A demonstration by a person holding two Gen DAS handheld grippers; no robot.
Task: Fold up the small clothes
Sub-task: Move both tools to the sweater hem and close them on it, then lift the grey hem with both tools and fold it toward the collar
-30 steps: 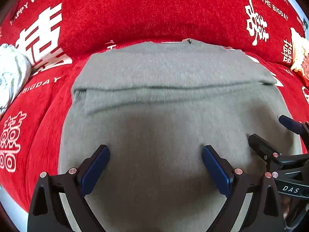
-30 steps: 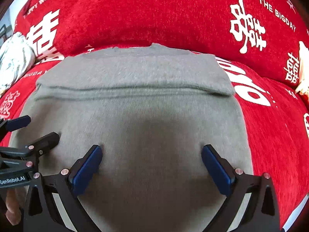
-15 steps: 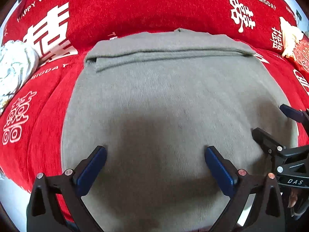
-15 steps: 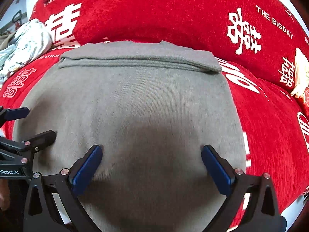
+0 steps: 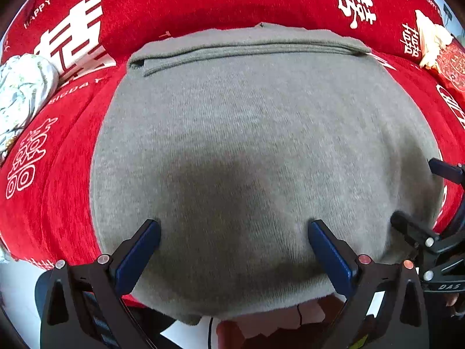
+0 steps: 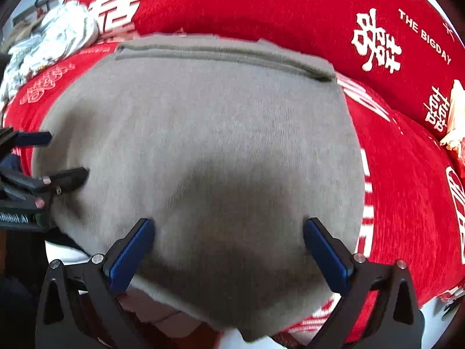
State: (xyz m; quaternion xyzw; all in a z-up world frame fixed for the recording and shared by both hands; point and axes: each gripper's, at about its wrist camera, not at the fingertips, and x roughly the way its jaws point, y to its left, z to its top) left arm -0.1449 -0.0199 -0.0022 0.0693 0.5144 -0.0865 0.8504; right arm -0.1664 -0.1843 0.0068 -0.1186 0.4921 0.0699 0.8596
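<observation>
A grey knit garment [image 5: 255,122] lies flat on a red sofa cover, its far end folded over into a band [image 5: 247,48]. It also shows in the right wrist view [image 6: 209,133]. My left gripper [image 5: 234,244] is open over the garment's near left part, holding nothing. My right gripper [image 6: 228,241] is open over the near right part, holding nothing. The garment's near hem [image 5: 232,311] hangs at the sofa's front edge. Each gripper shows at the edge of the other's view.
The red cover [image 5: 55,192] bears white wedding lettering. A crumpled pale patterned cloth [image 5: 20,93] lies at the far left, also in the right wrist view [image 6: 58,40]. A cream and red cushion [image 5: 441,52] sits at the far right.
Both grippers have drawn back toward the sofa's front edge, still open. The garment's near hem and the floor below have come into view; the folded band looks farther away.
</observation>
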